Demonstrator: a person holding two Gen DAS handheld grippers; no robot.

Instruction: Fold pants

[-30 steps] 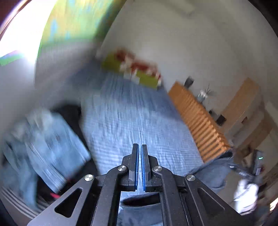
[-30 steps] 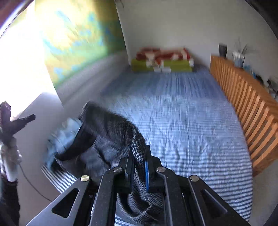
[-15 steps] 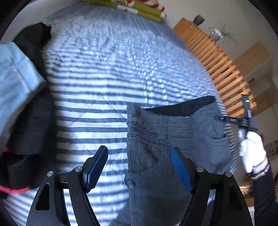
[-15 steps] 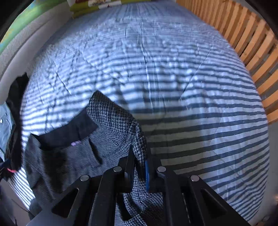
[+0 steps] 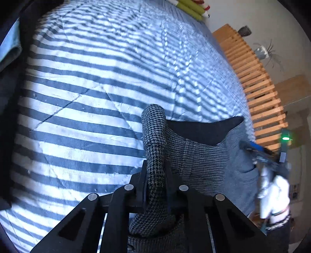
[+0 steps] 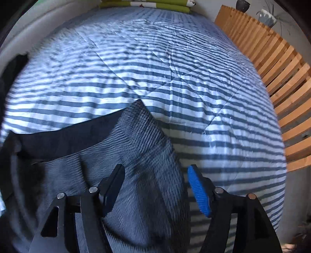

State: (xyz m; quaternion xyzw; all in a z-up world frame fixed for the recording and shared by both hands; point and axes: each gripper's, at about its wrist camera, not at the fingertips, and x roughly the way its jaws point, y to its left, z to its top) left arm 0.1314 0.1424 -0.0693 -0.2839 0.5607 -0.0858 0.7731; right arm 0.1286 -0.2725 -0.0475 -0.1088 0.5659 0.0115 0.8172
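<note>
A: Grey houndstooth pants (image 5: 204,155), lying on the striped bed cover (image 5: 87,97) at the near edge of the bed, waistband end toward the pillows, dark lining (image 5: 204,130) showing at the open waist.

B: And in the right wrist view?

A: Same pants (image 6: 140,155), spreading flat over the stripes (image 6: 194,87), one waistband corner pointing up the bed.

B: Left tongs?

A: Left tongs (image 5: 156,184), having just been closing, pinching a rolled ridge of the checked cloth between narrow jaws; fabric bulging above and below the pads.

B: Right tongs?

A: Right tongs (image 6: 155,186), having just been opening, standing moderately wide; blue pad (image 6: 198,190) clear of the cloth, pants lying between and beneath the fingers without being pressed.

B: Visible from the left side too?

A: Seen at the right edge of the left wrist view, blurred, held in a white-gloved hand (image 5: 274,196) over the far side of the waistband.

B: Surroundings?

A: Wooden slatted frame (image 6: 281,77) running along the bed's right side; green folded bedding (image 6: 147,3) lying at the head; potted plant (image 6: 269,16) standing behind the slats; blue denim (image 5: 9,48) and dark clothing piling at the left edge.
</note>
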